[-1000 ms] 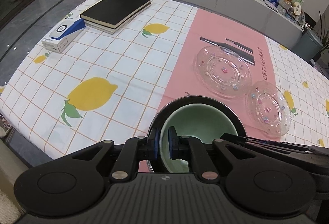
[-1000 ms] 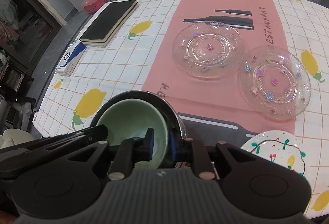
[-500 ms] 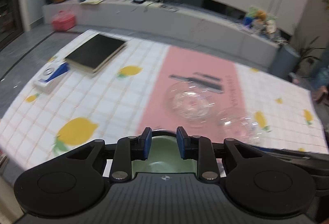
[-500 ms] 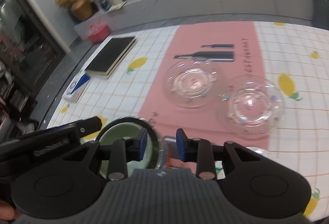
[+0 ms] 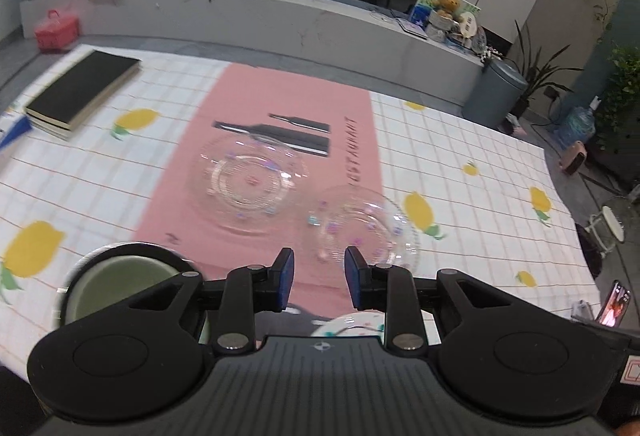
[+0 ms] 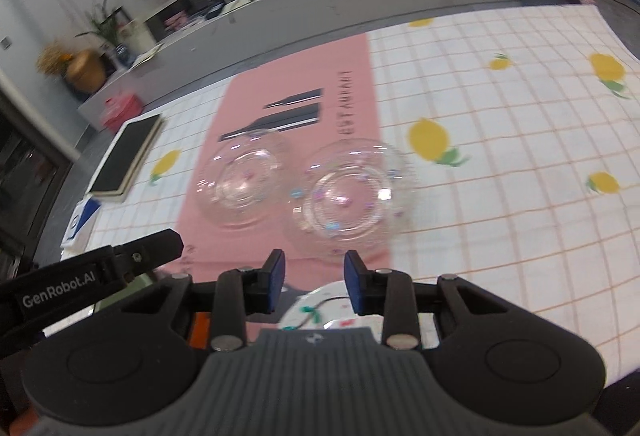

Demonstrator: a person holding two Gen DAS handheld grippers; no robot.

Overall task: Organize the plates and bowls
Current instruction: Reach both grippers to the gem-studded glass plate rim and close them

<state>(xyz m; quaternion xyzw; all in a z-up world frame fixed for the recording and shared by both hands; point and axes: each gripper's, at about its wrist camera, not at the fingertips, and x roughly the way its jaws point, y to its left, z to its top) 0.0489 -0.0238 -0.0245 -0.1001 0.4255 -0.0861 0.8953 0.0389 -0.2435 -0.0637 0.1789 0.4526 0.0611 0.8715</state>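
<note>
Fingers of left gripper (image 5: 317, 276) and right gripper (image 6: 313, 280) parted, nothing between. Green bowl (image 5: 120, 276) nested in dark bowl, lower left. Two glass plates (image 5: 250, 182) (image 5: 360, 226) mid-frame; painted plate (image 6: 324, 310) beneath fingers. Risk: glass plates nearly touch; a careless rim grab could knock neighbour or let glass slip.

We can read two things. On the pink runner (image 5: 256, 108) a line of dark capitals runs beside the printed bottle silhouettes (image 5: 280, 134) — mirrored and partly covered by a glass plate (image 6: 348, 192) in the right wrist view, it looks like "RESTAURANT", though we make out only the later letters. On the black arm of the left gripper (image 6: 100, 276), white lettering reads "GenRobot.AI". The blue-and-white box (image 6: 82, 222) carries a mark too small for us to read.
</note>
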